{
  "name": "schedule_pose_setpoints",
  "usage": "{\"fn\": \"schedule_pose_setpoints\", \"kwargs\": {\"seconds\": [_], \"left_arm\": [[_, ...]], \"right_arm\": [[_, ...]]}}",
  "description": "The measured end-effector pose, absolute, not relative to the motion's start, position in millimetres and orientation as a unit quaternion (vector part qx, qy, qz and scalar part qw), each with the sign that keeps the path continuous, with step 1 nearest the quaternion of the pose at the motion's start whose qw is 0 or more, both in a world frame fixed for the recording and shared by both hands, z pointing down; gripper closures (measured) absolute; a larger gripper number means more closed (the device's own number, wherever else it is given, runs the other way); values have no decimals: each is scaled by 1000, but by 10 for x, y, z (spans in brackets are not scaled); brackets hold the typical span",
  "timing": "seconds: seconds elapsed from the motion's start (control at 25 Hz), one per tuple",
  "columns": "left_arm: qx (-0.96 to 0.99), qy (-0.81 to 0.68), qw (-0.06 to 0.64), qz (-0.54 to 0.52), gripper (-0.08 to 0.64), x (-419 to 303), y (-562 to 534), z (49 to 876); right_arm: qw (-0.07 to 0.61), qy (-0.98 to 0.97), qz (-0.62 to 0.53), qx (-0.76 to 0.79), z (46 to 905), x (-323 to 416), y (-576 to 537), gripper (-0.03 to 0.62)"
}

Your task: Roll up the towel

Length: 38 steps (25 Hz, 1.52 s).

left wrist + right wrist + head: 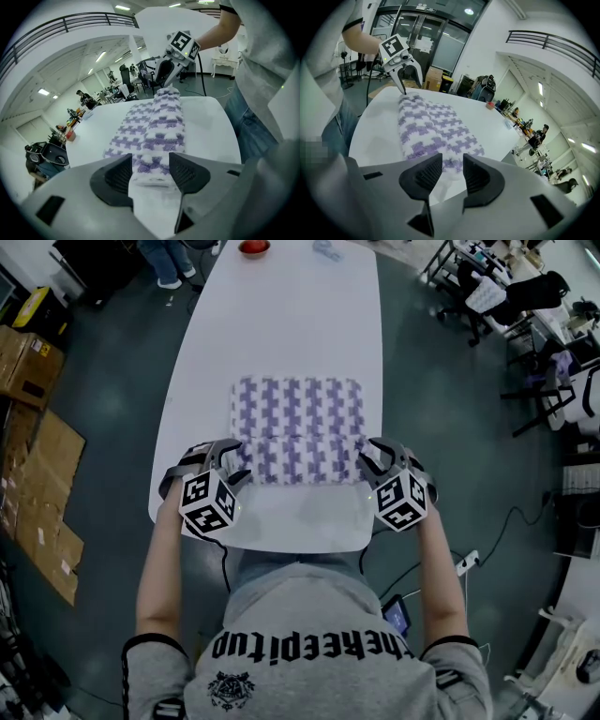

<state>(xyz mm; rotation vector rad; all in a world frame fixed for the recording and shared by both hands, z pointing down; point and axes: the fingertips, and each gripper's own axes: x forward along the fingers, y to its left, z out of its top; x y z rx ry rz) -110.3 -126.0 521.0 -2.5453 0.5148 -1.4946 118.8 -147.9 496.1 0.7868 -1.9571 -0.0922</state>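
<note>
Towel (298, 427), purple-and-white check, lies on the long white counter (281, 324), toward the end nearest the person

- Progress: rolling has begun and, by my reckoning, is well short of half done. The larger far part lies flat and open on the counter. The near edge is turned over into one thick roll (298, 466) running across the full width
- Left: the flat stretch must be wound up away from the person
- Left claw (236, 463) sits at the roll's left end, jaws wide; the towel's end lies just beyond the tips and no pad presses it
- Right claw (369, 461) sits at the roll's right end, jaws moderately apart and gripping nothing
- Writing: the person's grey shirt (309, 615) has dark lettering, upside down in the head view, seemingly "thekeepitup", above a small crest I cannot read
- Marker cubes (208, 502) show black-and-white squares with no words
- No tag or brand seen on the towel
</note>
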Motion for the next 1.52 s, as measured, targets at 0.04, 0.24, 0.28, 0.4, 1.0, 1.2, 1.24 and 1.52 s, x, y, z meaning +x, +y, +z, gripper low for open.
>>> {"fn": "schedule_pose_setpoints", "kwargs": {"seconds": [0.04, 0.24, 0.28, 0.4, 1.0, 1.2, 1.24, 1.52], "left_arm": [[-845, 167, 76, -502, 325, -1079, -1201, 5236], [-836, 160, 79, -519, 320, -992, -970, 5421], [-834, 160, 81, -522, 319, -988, -934, 5458], [-826, 163, 84, -533, 316, -989, -858, 5552], [-800, 162, 83, -571, 311, -1084, -934, 5843], [-794, 176, 94, -575, 313, -1088, -1049, 5879], [-793, 178, 96, -575, 313, -1090, -1064, 5882], [-788, 179, 104, -580, 407, -1116, -1134, 5861]], "right_arm": [[494, -809, -40, 317, 4975, 1175, -1406, 474], [513, -813, -41, 271, 5211, 1134, -1040, 443], [519, -812, -46, 262, 5264, 1127, -976, 440], [541, -804, -70, 238, 5414, 1119, -843, 426], [608, -757, -112, 211, 5875, 1241, -996, 388], [612, -747, -121, 228, 5915, 1267, -1118, 390], [613, -746, -122, 231, 5912, 1270, -1134, 400], [613, -747, -112, 232, 5852, 1250, -1190, 522]]}}
